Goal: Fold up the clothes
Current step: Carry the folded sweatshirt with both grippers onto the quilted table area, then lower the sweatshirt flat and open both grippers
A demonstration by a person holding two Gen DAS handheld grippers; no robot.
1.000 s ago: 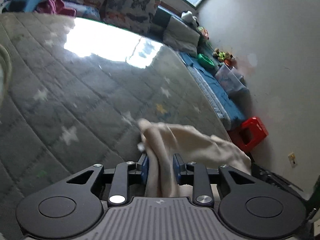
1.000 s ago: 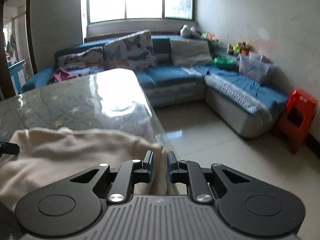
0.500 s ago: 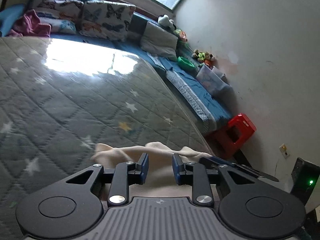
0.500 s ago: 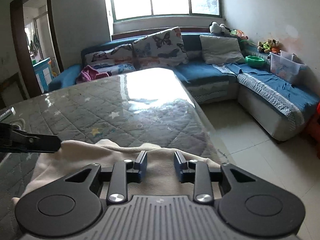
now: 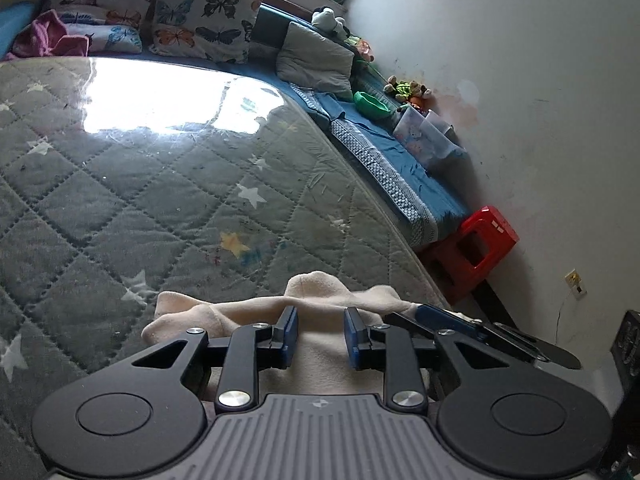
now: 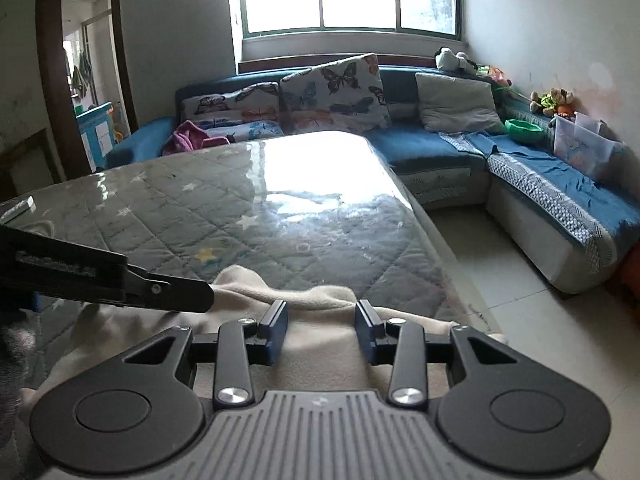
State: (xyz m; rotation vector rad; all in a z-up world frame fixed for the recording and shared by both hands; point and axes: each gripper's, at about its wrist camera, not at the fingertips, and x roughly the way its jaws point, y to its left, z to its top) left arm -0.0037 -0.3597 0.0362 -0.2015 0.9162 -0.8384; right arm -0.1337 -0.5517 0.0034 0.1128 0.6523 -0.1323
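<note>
Cream fleece garment [image 6: 320, 332], bunched, lies at the near right corner of the glossy grey quilted, star-patterned tabletop [image 6: 248, 216]. Left gripper [image 5: 318, 338] hovers over it with jaws apart, apparently not pinching the cloth. Right gripper [image 6: 322, 332], just beside it, has just been opening; its spread blue pads [image 6: 276, 330] flank the fabric without pressing.

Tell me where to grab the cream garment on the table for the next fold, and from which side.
Take the cream garment at its raised far hem, where two humps stand clear of the quilted table cover. Come in low from the near side, along the cloth; the rest lies flat and offers little to pinch. This is a judgement only.
</note>
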